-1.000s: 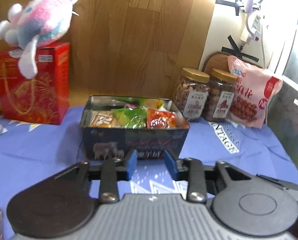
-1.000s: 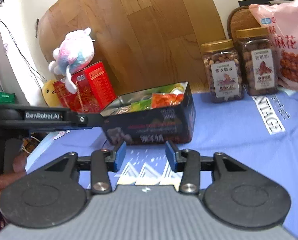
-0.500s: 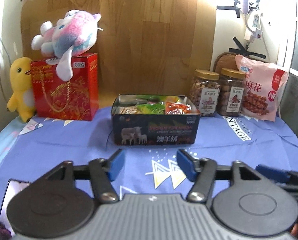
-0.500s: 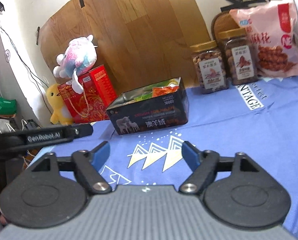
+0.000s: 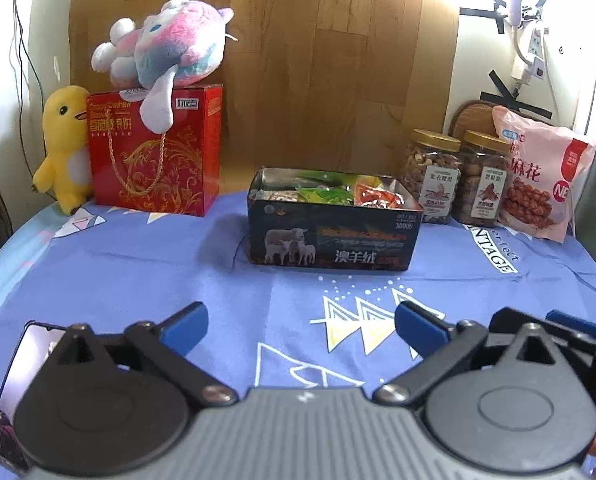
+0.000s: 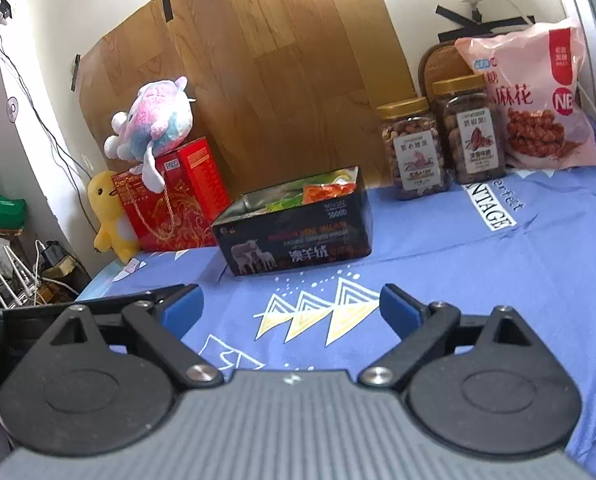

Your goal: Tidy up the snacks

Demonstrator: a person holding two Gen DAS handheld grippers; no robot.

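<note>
— What's in the containers?

— The tin [image 5: 333,236] sits open on the blue cloth [image 5: 138,272], well ahead of me, packed with snack packets [image 5: 333,194]: green ones in the middle, an orange-red one at the right end. Right of it stand 2 jars [image 5: 455,178] of nuts, lids on, touching each other, with a pink bag [image 5: 537,184] of twists leaning just beside them. A red box [image 5: 154,152] stands to the left, a plush [image 5: 166,52] lying on top.

— And your fingers?

— My left gripper [image 5: 299,326] is spread wide, empty. My right gripper [image 6: 290,306] is the same, released, nothing between the pads.

— What changed?

— 1 second ago both were nearly closed, right up at the tin's front wall. Since then I've pulled back and opened them; the tin hasn't moved. A phone [image 5: 22,364] now shows at my left.
</note>
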